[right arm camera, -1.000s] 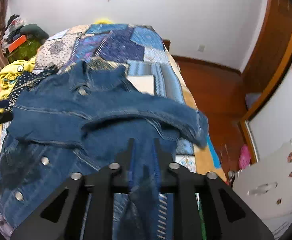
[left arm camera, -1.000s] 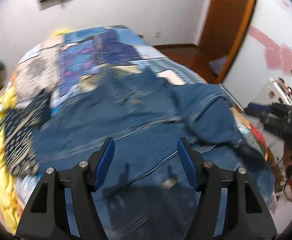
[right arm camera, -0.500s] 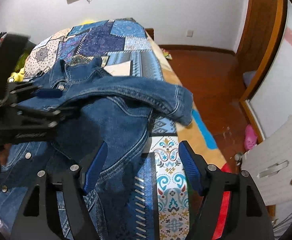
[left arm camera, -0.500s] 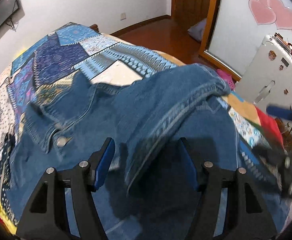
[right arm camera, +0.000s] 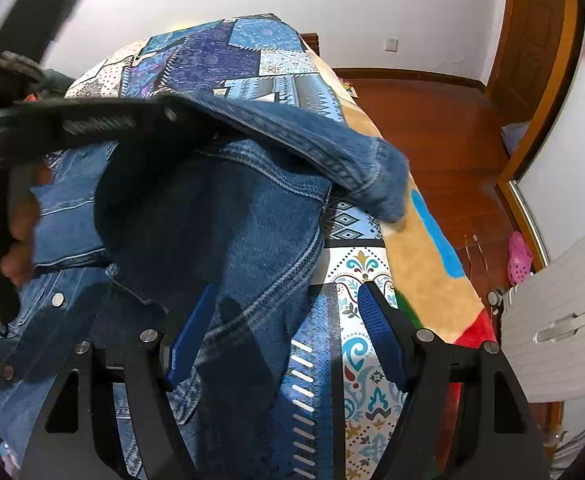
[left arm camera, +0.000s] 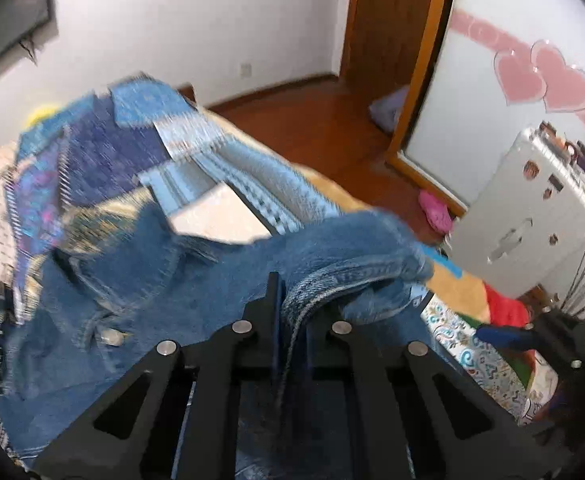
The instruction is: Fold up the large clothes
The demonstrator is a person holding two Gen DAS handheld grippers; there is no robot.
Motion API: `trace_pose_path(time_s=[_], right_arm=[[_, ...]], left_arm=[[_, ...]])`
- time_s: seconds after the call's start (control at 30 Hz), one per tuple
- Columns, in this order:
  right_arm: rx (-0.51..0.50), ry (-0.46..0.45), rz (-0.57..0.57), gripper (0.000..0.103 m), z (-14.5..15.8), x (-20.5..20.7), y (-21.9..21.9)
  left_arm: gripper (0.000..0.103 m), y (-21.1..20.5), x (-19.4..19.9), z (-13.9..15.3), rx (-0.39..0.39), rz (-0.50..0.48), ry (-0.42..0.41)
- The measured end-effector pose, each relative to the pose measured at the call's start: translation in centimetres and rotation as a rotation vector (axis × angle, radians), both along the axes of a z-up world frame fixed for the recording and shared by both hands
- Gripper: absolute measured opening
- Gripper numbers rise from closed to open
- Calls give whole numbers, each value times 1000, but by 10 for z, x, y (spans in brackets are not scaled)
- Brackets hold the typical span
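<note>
Sleeve pinched, ready to carry across the denim jacket (right arm camera: 252,220) on the patchwork bed (right arm camera: 372,360).
Left gripper (left arm camera: 290,312) clamps the sleeve (left arm camera: 356,268); right gripper (right arm camera: 288,328) hangs spread, empty. Probably best to draw the sleeve flat inward without dragging the body.

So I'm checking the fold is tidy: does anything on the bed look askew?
Yes. The denim jacket's sleeve sticks out sideways, its cuff hanging past the jacket's edge over the patchwork bedspread. The left gripper is pinching that sleeve, so it isn't laid flat yet.
</note>
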State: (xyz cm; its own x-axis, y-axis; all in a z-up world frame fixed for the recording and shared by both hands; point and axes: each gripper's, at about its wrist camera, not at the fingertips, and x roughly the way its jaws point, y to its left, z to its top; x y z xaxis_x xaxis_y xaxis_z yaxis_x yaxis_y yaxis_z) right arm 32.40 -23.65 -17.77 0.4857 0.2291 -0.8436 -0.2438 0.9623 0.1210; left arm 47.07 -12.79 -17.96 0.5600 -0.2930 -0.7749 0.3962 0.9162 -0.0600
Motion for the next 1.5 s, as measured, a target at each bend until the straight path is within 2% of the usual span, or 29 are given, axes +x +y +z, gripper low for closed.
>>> trace_pose_path(time_s=[0.13, 0.27, 0.37, 0.53, 0.7, 0.73, 0.77, 0.8, 0.87, 0.97, 1.07, 1.2, 1.43, 1.5], right_arm=[[-11, 9, 19, 71, -2, 1, 9], [-44, 47, 26, 71, -16, 2, 16], [-22, 89, 29, 71, -24, 5, 15], [2, 142, 7, 72, -36, 9, 8], [-58, 134, 13, 79, -37, 6, 10], [-75, 132, 14, 79, -37, 5, 12], [-85, 130, 14, 79, -36, 3, 14], [-97, 128, 10, 79, -35, 2, 16], [-106, 122, 5, 79, -34, 2, 16], [-111, 101, 0, 79, -26, -1, 16], [-100, 67, -10, 79, -14, -6, 12], [-39, 22, -26, 79, 6, -11, 2], [10, -3, -24, 80, 20, -16, -6], [10, 1, -22, 80, 18, -18, -7]], left_arm=[[7, 29, -24, 41, -63, 29, -74], [7, 60, -44, 54, -51, 70, -116], [7, 83, -53, 39, -45, 103, -65], [7, 115, -72, -5, 4, 139, 40], [10, 126, -92, -42, 58, 129, 119], [13, 125, -95, -48, 70, 120, 140], [21, 125, -97, -54, 87, 113, 160], [34, 124, -98, -59, 115, 109, 183], [46, 121, -100, -65, 176, 110, 189], [54, 115, -100, -59, 202, 95, 169], [58, 101, -94, -44, 173, 63, 155], [64, 66, -81, -32, 175, 1, 123], [64, -4, -52, -61, 240, -105, 169], [61, -11, -44, -69, 243, -87, 190]])
